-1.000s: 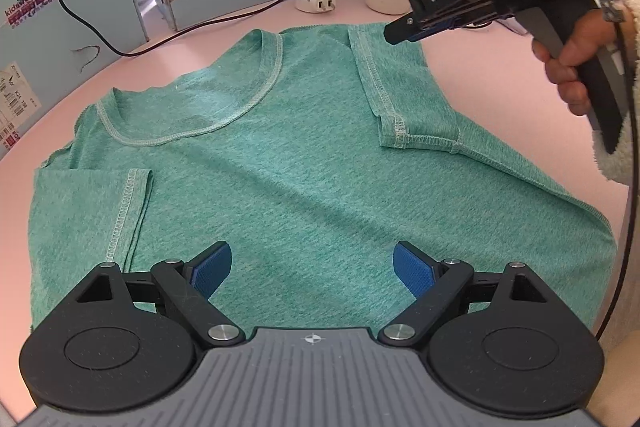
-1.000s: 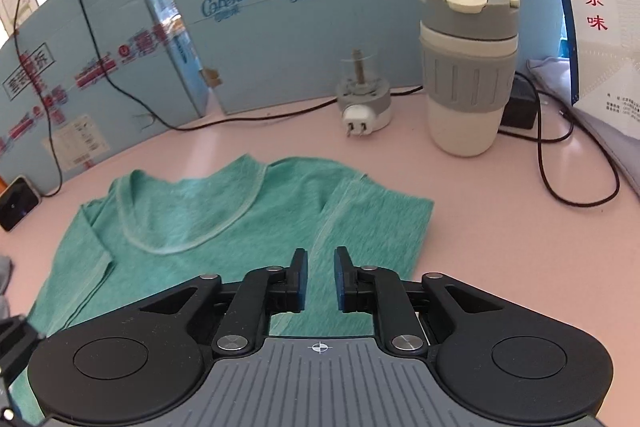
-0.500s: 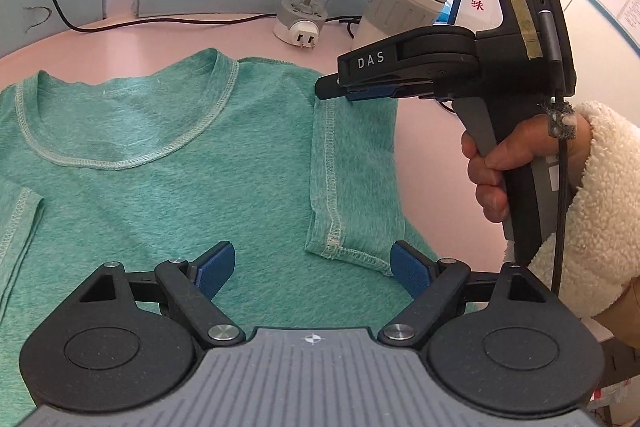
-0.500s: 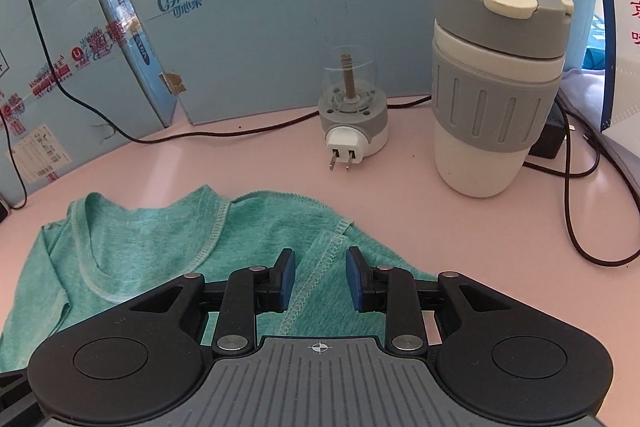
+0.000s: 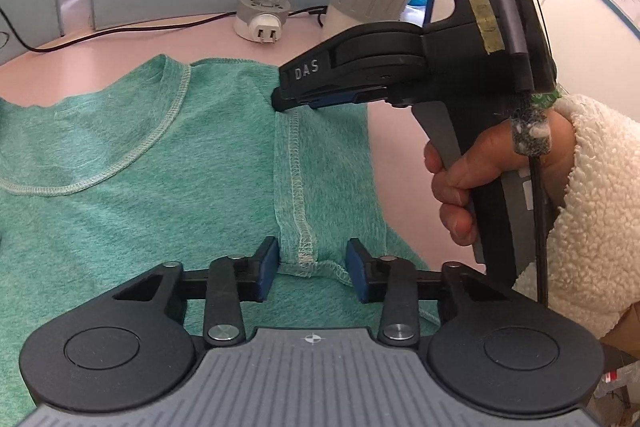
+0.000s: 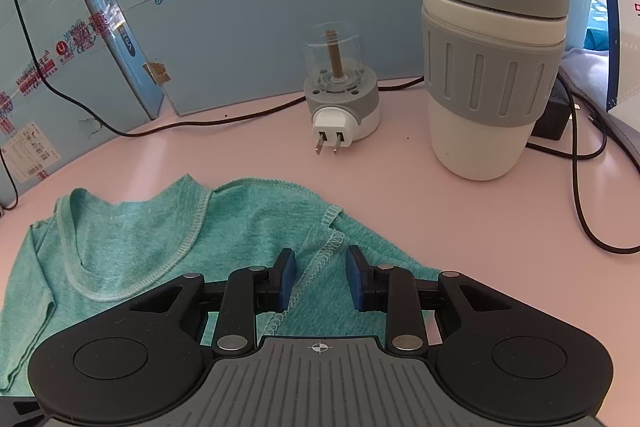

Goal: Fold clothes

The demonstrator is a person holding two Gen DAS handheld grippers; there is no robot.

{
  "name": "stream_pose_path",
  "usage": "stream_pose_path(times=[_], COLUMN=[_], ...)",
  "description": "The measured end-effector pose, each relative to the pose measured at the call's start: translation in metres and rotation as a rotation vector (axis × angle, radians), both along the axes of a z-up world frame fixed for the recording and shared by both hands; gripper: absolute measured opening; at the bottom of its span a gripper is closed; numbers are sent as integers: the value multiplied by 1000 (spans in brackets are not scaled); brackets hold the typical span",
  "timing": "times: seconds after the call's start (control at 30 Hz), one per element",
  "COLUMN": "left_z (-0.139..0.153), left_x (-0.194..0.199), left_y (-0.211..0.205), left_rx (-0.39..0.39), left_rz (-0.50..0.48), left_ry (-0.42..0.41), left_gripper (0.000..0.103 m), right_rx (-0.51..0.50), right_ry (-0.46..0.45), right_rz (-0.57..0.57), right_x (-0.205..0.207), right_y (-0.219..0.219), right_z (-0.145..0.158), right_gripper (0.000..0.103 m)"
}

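Left wrist: left claw [image 5: 312,267] closing around sleeve hem [image 5: 320,269]; right claw [image 5: 288,103] tips hidden, seemingly ungripped.

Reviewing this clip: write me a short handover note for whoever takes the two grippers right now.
Left gripper: jaws closing around the sleeve hem; pads not yet pressing on it.
Right gripper: partly open, tips down on the shoulder seam, nothing pinched.
Green T-shirt: spread flat on the pink table, collar toward the boxes. Travel mug and plug-in device stand beyond it, clear of the cloth.
Done: both grippers placed along one sleeve.
Left: grip, fold the sleeve in, then the remaining folds.
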State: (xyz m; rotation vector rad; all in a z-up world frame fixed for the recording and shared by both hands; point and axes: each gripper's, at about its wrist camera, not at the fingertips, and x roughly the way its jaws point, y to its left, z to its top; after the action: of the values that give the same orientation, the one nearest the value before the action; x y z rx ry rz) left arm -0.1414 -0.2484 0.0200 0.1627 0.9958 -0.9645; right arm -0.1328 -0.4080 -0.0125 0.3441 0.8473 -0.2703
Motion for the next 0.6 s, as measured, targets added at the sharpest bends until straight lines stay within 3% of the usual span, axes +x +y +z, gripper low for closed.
stream_pose_path(times=[0.13,0.2,0.3,0.43,0.6], left_z=[0,3,8,17,29], left_x=[3,3,3,3,-3], left_y=[4,6,9,14,24], left_rx=[-12,-19,-32,-53,-49], left_rz=[-12,-14,-19,-23,-41], left_ry=[36,30,13,-18,-68], left_gripper=[11,7,5,5,5], right_rx=[-5,10,35,49,73], right_ry=[-29,-40,-58,-146,-248], right_rz=[-29,-42,-52,-58,26], right_x=[-5,-7,-11,-21,-21], right_y=[1,-2,-5,-4,17], right_z=[-2,-2,-2,14,45], right_gripper=[25,11,6,5,5])
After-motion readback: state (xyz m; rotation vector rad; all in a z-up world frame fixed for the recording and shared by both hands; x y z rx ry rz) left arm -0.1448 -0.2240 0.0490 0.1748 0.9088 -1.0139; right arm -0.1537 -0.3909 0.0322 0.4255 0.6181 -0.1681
